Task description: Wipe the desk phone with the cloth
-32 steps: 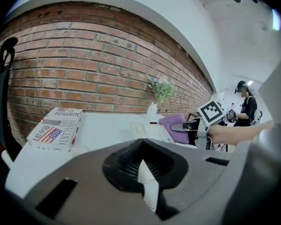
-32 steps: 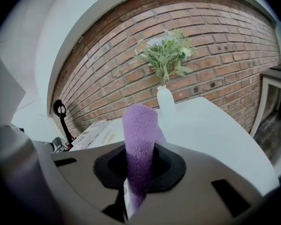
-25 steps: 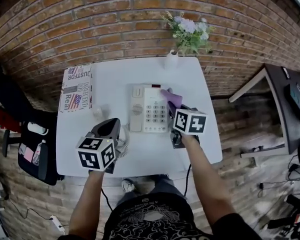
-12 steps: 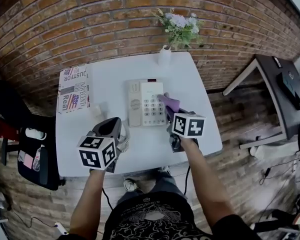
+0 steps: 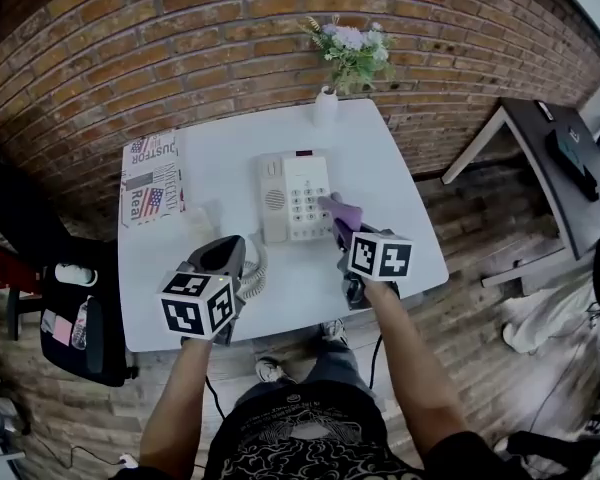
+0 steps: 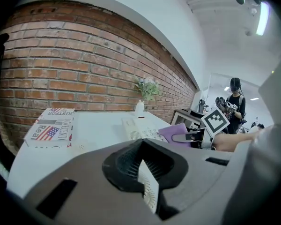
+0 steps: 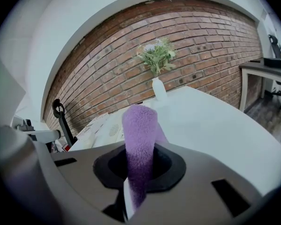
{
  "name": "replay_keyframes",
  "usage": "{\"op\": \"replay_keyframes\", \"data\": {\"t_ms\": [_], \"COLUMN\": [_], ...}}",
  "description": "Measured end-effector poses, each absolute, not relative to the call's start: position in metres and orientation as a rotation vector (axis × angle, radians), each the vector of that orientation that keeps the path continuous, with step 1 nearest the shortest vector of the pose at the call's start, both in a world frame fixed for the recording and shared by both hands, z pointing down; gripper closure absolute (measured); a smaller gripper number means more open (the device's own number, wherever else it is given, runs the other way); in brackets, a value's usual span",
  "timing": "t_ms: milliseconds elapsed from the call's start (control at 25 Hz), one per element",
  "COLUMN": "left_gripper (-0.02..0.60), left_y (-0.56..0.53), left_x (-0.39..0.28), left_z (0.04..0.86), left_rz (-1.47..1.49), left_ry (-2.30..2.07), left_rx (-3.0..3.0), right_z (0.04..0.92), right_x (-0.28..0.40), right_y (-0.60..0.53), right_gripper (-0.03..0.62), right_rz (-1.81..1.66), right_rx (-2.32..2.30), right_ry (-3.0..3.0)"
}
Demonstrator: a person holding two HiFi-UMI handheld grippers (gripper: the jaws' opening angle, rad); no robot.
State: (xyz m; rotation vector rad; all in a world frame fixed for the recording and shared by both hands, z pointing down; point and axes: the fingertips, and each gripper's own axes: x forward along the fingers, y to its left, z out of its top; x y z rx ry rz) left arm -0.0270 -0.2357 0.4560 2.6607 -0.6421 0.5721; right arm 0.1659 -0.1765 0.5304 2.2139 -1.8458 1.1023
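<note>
The white desk phone (image 5: pixel 298 196) lies mid-table, its handset cradle bare; in the left gripper view the phone (image 6: pixel 139 129) is ahead. My left gripper (image 5: pixel 221 252) hovers near the table's front left, shut on the white handset (image 6: pixel 148 191), whose perforated end shows between the jaws. The coiled cord (image 5: pixel 252 273) hangs beside it. My right gripper (image 5: pixel 343 232) is shut on a purple cloth (image 5: pixel 342 211), which touches the phone's near right edge by the keypad. In the right gripper view the cloth (image 7: pixel 139 139) stands up out of the gripper (image 7: pixel 132 193).
A white vase of flowers (image 5: pixel 327 106) stands at the table's far edge. A flag-printed box (image 5: pixel 152 176) lies at the left, with a small white object (image 5: pixel 202 220) near it. A black chair (image 5: pixel 75 313) is left of the table, a dark desk (image 5: pixel 565 163) right.
The right gripper has drawn the cloth from the phone's far right corner down toward its near right edge. The left gripper has kept the handset in place.
</note>
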Motion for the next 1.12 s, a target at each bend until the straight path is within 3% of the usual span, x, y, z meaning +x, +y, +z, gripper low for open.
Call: {"op": "replay_keyframes", "data": {"t_ms": [1120], "left_gripper": [0.577], "left_y": [-0.218], "left_x": [-0.077], "left_z": [0.463], "left_rz": [0.589], "left_ry": [-0.632], "left_rx": [2.662], "right_z": [0.539], "right_x": [0.083], "right_y": [-0.172], "right_gripper": [0.549], "right_rz": [1.172], "right_rx": [2.230], "right_ry": [-1.969]}}
